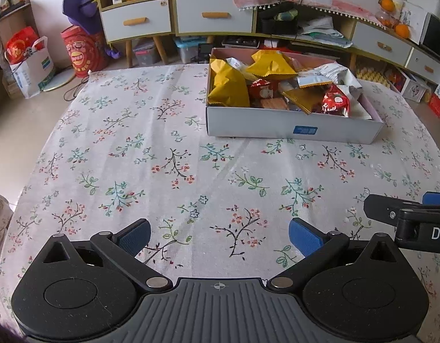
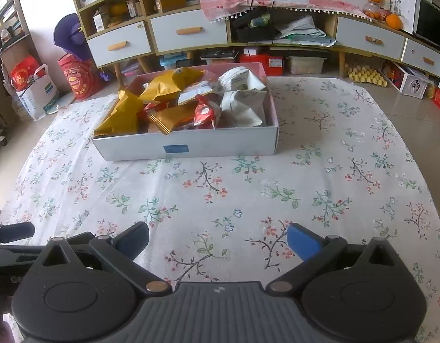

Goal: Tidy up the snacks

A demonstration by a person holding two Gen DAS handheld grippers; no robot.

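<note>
A white cardboard box (image 1: 291, 130) with a blue label stands on the far side of the floral tablecloth; it also shows in the right wrist view (image 2: 191, 145). It holds several snack packets: yellow bags (image 1: 228, 85) (image 2: 122, 114), red packets (image 1: 335, 103) (image 2: 204, 115), white bags (image 2: 242, 100). My left gripper (image 1: 220, 235) is open and empty, low over the cloth, well short of the box. My right gripper (image 2: 218, 238) is open and empty too, also near the front. The right gripper shows at the right edge of the left wrist view (image 1: 405, 214).
The floral tablecloth (image 1: 134, 157) covers the table out to its edges. Behind the table stand a wooden cabinet with white drawers (image 2: 188, 31), bags on the floor at left (image 1: 31, 65) and an egg tray (image 2: 365, 75) at right.
</note>
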